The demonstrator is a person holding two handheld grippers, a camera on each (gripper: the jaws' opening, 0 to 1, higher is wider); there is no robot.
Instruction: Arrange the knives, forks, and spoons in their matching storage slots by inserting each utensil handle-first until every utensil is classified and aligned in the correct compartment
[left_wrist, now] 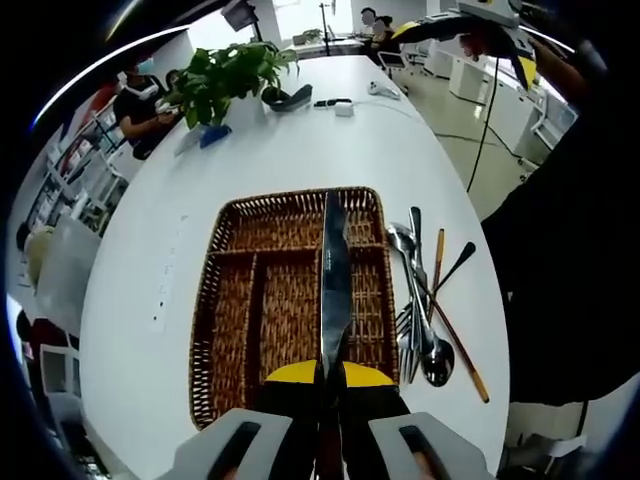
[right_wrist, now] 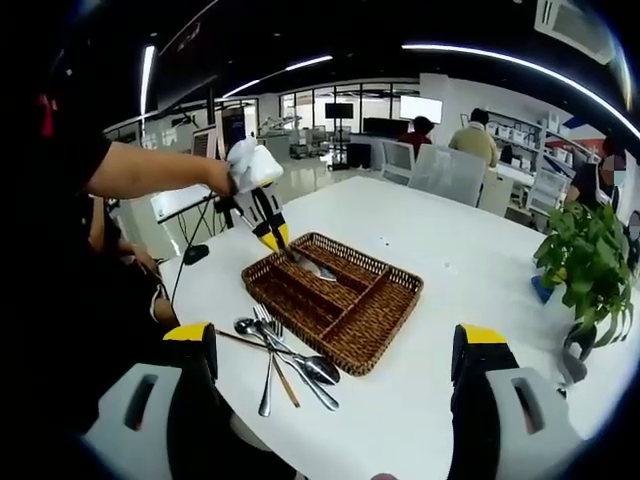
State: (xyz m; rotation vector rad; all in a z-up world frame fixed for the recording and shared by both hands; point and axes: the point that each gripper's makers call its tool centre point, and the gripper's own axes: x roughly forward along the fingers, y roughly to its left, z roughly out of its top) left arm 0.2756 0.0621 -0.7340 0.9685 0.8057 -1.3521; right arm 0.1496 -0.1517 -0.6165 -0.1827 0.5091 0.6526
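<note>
Wicker tray under knife clamped in left hand-held gripper; right hand-held gripper agape, unladen.

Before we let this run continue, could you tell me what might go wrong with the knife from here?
The left gripper holds the knife by one end only, so the long blade may pivot or slip in the jaws. It hangs over a divider of the wicker tray, so it could land across two slots. The loose utensil pile lies close beside the tray and could be knocked.
</note>
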